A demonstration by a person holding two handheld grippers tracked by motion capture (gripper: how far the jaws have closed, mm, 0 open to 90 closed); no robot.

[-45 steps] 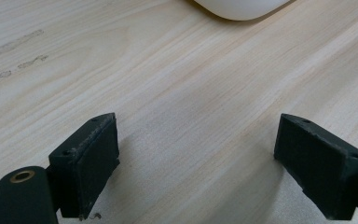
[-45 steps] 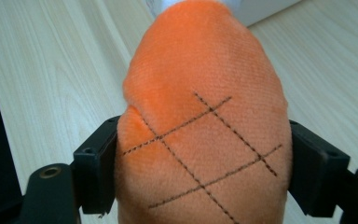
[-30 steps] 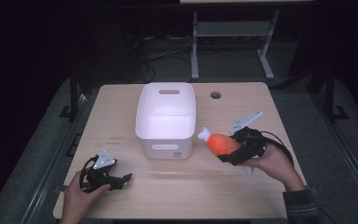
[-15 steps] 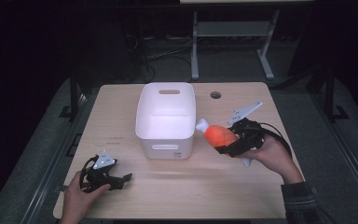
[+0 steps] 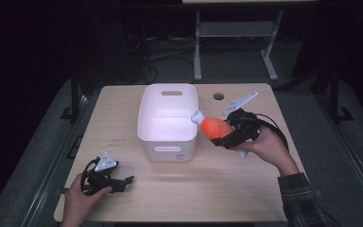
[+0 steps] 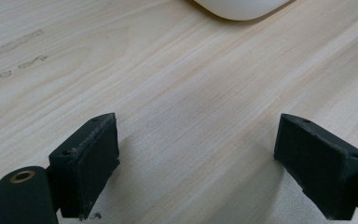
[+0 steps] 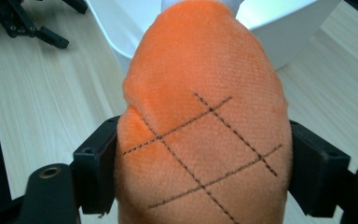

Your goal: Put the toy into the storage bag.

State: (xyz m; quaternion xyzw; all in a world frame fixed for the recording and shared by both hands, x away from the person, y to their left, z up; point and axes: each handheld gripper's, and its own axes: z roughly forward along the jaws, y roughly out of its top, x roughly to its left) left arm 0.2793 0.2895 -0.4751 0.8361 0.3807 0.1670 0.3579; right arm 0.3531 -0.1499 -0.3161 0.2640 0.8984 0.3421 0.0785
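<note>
At the left of the table (image 5: pixel 123 208), the left gripper (image 5: pixel 119 180) rests low near the front edge. Its jaws stand wide apart and hold nothing; in the left gripper view there is bare wood between the pads (image 6: pixel 86 161).

In the middle stands the white bin (image 5: pixel 168 144), empty as far as one can see, with a handle slot in its far wall.

At the right, the right gripper (image 5: pixel 223 137) is closed on an orange plush drumstick (image 5: pixel 215 128). The toy is in the air just beside the right wall of the bin, and its white bone end (image 5: pixel 197 116) reaches over the rim. In the right gripper view the two pads press the wide orange body (image 7: pixel 200 126) from both sides.

The risk seems to be at the rim. Most of the toy is outside the bin, so if the jaws open now, it can probably fall on the table. If the hand goes forward too low, the toy may hit the wall and push the light bin sideways.

Compared with a second ago, the toy has moved left and a little up, from a place apart from the bin to the rim. The left gripper stays where it was.
</note>
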